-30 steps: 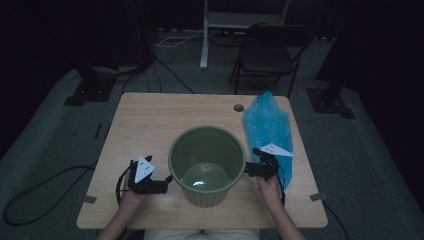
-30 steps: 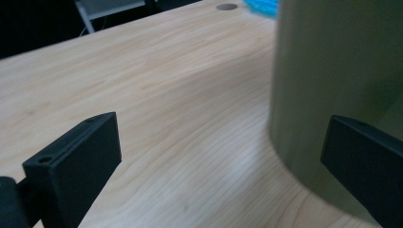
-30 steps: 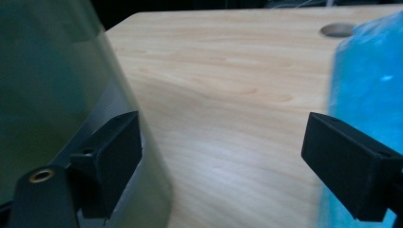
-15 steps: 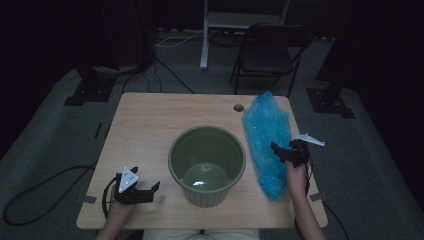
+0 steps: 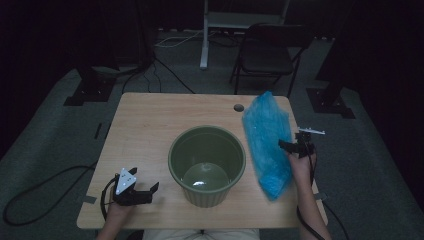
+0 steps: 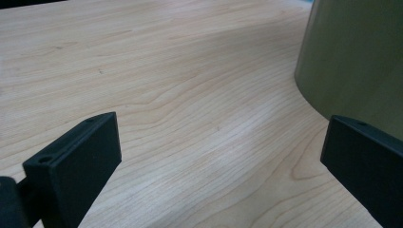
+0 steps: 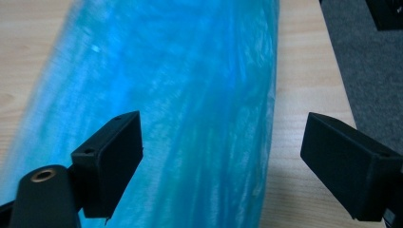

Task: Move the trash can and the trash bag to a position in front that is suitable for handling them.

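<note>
- The left gripper [image 5: 145,190] has moved away from the green bucket [image 5: 207,165], toward the table's [image 5: 150,125] near corner.
- The right gripper [image 5: 295,146] has gone farther along the blue bag [image 5: 266,140].
- The bag lies right of the bucket.
- Both grippers' jaws are wide apart and hold nothing.

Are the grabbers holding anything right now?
No, nothing. Both are open. The right gripper has its jaws spread over the edge of the blue bag, not pinching it. The left gripper is open over the table beside the green pot.
</note>
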### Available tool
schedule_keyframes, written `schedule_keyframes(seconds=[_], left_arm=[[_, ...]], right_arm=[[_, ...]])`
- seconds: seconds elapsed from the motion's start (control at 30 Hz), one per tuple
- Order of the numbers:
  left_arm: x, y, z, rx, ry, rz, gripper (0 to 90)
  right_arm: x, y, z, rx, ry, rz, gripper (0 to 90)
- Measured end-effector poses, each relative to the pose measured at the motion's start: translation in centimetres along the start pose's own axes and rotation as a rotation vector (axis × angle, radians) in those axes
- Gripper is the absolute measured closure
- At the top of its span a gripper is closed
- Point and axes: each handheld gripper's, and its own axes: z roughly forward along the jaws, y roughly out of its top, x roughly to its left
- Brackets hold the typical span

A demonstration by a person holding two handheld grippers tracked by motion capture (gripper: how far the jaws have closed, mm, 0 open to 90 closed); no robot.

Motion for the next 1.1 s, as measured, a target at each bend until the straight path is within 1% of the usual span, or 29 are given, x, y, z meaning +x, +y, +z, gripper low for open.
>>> schedule_keyframes(seconds=[0.1,0.2,0.23,0.27,0.33,0.4,0.5,0.53,0.57,0.6,0.63,0.67,0.73,0.8,0.83,0.9,0.97,1.0,1.07,1.1], left_arm=[[0.0,0.0,-0.1,-0.004,-0.008,-0.005,0.2],[0.1,-0.1,-0.2,-0.005,-0.002,-0.009,0.2],[0.1,-0.1,-0.2,-0.007,0.005,-0.008,0.2],[0.1,-0.1,-0.2,-0.007,0.014,-0.006,0.2],[0.1,-0.1,-0.2,-0.008,0.015,-0.006,0.2],[0.0,-0.1,-0.2,-0.008,0.021,-0.005,0.2],[0.0,-0.1,-0.1,-0.004,0.021,-0.003,0.2],[0.0,-0.1,-0.1,-0.003,0.016,-0.006,0.2],[0.0,-0.1,-0.1,-0.003,0.016,-0.006,0.2],[0.0,-0.1,-0.1,-0.004,0.018,-0.006,0.2],[0.1,-0.1,-0.1,-0.003,0.018,-0.007,0.2],[0.1,-0.1,-0.1,-0.002,0.017,-0.009,0.2],[0.1,-0.1,-0.2,-0.005,0.015,-0.013,0.2],[0.1,-0.1,-0.1,-0.002,0.015,-0.012,0.2],[0.1,-0.1,-0.1,-0.002,0.015,-0.011,0.2],[0.1,-0.1,-0.1,0.001,0.016,-0.011,0.2],[0.2,-0.1,-0.1,-0.002,0.017,-0.015,0.2],[0.2,-0.1,-0.1,-0.001,0.020,-0.017,0.2],[0.2,-0.1,-0.1,-0.004,0.018,-0.018,0.2],[0.2,-0.1,-0.1,0.001,0.021,-0.017,0.2]], right_arm=[[0.0,-0.3,0.6,0.026,-0.026,-0.011,13.5],[-0.1,-0.6,1.0,0.030,-0.035,-0.004,13.4],[0.0,-0.9,1.3,0.032,-0.053,-0.005,12.3],[-0.1,-1.0,1.3,0.030,-0.060,0.000,12.3],[0.0,-1.2,1.4,0.023,-0.071,0.008,11.7],[0.1,-1.3,1.7,0.033,-0.066,0.000,11.4],[0.5,-1.4,1.8,0.039,-0.086,-0.033,12.4],[0.8,-1.5,1.8,0.043,-0.100,-0.058,20.3],[1.2,-1.4,1.7,0.050,-0.104,-0.098,25.9],[1.3,-1.4,1.7,0.051,-0.097,-0.096,26.1],[1.5,-1.4,1.7,0.052,-0.088,-0.113,30.2],[1.7,-1.4,1.6,0.051,-0.078,-0.121,37.8],[1.8,-1.6,1.4,0.039,-0.075,-0.126,43.7],[1.9,-1.9,1.2,0.015,-0.070,-0.128,53.0],[2.0,-2.1,1.2,0.007,-0.068,-0.131,56.3],[2.1,-2.4,1.0,-0.004,-0.055,-0.143,66.1],[2.3,-2.5,0.8,0.000,-0.040,-0.152,73.8],[2.4,-2.5,0.7,0.010,-0.025,-0.153,78.2],[2.6,-2.5,0.5,0.033,0.011,-0.164,84.1],[2.7,-2.5,0.3,0.031,0.021,-0.166,85.6]])
